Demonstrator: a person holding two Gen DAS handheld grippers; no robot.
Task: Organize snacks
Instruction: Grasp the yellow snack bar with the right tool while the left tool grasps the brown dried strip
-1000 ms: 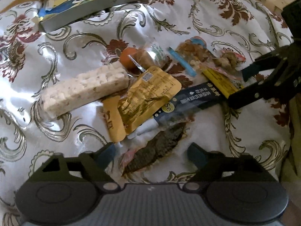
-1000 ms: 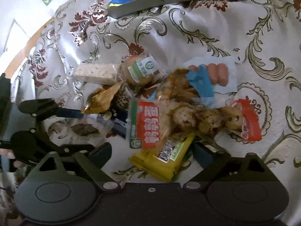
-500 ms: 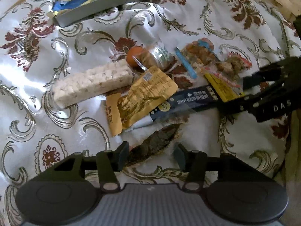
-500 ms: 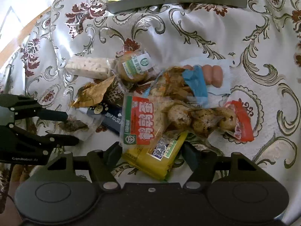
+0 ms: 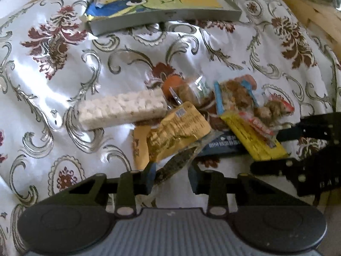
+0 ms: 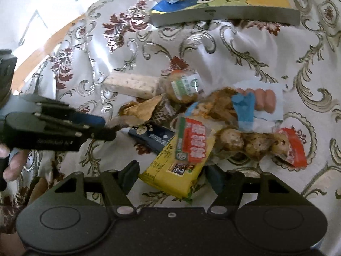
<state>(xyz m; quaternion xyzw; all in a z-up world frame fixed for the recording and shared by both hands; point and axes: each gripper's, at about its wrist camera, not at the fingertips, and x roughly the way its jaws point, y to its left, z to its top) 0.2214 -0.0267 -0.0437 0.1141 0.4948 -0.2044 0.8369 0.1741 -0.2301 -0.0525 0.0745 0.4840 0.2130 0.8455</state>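
Left gripper (image 5: 171, 176): fingers narrowed around the near end of a clear packet of dark dried snack (image 5: 177, 165); contact with the pads is likely, but the left wrist view does not settle whether they pinch it. In the right wrist view the same gripper (image 6: 106, 128) looks nearly closed on that packet's tip.
Dark snack packet: long axis runs diagonally, near end low-left between the fingers, far end pointing up-right under the gold pouch (image 5: 177, 128).
Right gripper (image 6: 170, 178): jaws spread, one on either side of the near end of the yellow packet (image 6: 172, 170); neither pad visibly presses it.
Yellow packet: long axis slants from near-left to far-right in the right wrist view, its far end tucked under the red-and-green labelled bag (image 6: 191, 140).
Snack heap: lies mid-cloth on the patterned tablecloth (image 5: 64, 68). A dark blue wrapper (image 6: 153, 136) lies beneath the yellow packet and the gold pouch.
White cube bar (image 5: 121, 108): on the heap's left edge, long axis roughly left to right, slightly tilted.
Round bun in clear wrap (image 6: 183, 87): just beside the bar's right end.
Sausage pack (image 6: 260, 100): far right of the heap.
Cartoon-printed box (image 5: 164, 6): at the far edge of the cloth, well apart from the heap.
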